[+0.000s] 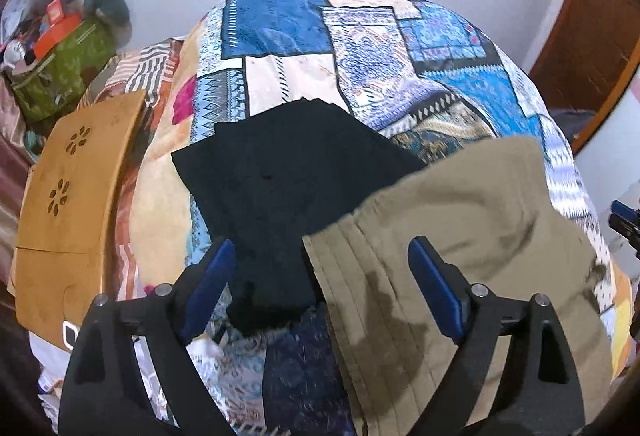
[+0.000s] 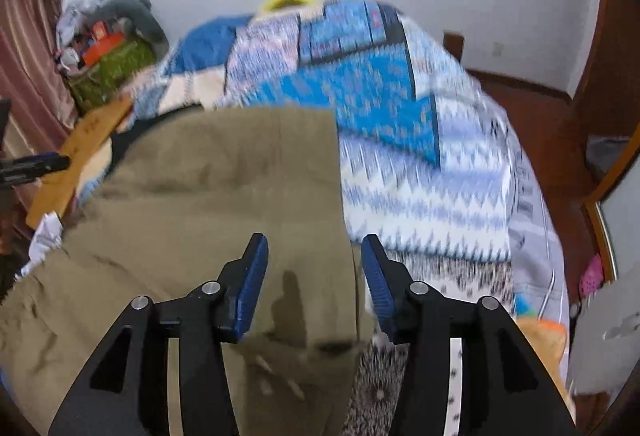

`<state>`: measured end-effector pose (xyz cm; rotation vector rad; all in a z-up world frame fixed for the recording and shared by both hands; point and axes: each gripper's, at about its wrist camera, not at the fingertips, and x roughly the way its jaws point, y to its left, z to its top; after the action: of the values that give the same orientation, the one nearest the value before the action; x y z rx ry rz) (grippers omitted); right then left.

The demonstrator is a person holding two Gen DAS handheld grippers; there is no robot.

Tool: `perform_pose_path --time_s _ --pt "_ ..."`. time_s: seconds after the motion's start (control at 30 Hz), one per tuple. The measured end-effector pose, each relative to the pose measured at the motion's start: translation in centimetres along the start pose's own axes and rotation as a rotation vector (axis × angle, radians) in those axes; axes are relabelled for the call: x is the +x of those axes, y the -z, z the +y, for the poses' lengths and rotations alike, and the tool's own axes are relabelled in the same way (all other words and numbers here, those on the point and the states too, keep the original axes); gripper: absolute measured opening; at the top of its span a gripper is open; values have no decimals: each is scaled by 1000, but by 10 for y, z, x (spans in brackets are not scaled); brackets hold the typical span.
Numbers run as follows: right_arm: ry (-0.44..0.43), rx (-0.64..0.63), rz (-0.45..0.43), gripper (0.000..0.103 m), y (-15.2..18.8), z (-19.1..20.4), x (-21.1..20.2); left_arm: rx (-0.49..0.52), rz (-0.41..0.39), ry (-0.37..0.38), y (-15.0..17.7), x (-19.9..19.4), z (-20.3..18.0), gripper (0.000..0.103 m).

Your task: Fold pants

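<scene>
In the left wrist view, the left gripper (image 1: 320,268) stands wide open and empty above folded khaki cotton pants (image 1: 460,236), which lie on the patchwork bedspread (image 1: 360,56) beside a folded black garment (image 1: 288,172). In the right wrist view, the right gripper (image 2: 314,276) stands half open, gripping nothing; the pants' long axis runs away toward the wall, and the fold looks finished.

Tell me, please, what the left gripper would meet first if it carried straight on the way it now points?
Most likely the folded black garment lying on the patchwork bedspread. The open left gripper points down at its near end, with the khaki pants just to the right; depth is hard to judge.
</scene>
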<state>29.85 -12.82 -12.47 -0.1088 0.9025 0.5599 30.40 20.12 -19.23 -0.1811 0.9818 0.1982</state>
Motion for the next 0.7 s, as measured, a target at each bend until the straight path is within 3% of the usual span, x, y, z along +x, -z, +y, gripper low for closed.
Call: perform_pose_path --time_s 0.03,0.2,0.47,0.57,0.67,0.7 --pt "-2 -2 -14 59 -6 1 2 -7 6 -1 -3 5 2 89" --pt "0 -40 -28 60 -33 3 27 -35 95 12 -10 49 10 89" --pt "-4 -22 64 60 -68 -11 106 -104 251 97 1 116 12 93" --pt "-22 12 92 60 -79 -20 131 -107 260 103 5 128 7 96" --pt "-39 17 122 34 -82 -18 151 -83 249 109 5 133 0 95" --pt "-37 23 112 30 -81 -17 153 -71 242 116 5 132 -2 89"
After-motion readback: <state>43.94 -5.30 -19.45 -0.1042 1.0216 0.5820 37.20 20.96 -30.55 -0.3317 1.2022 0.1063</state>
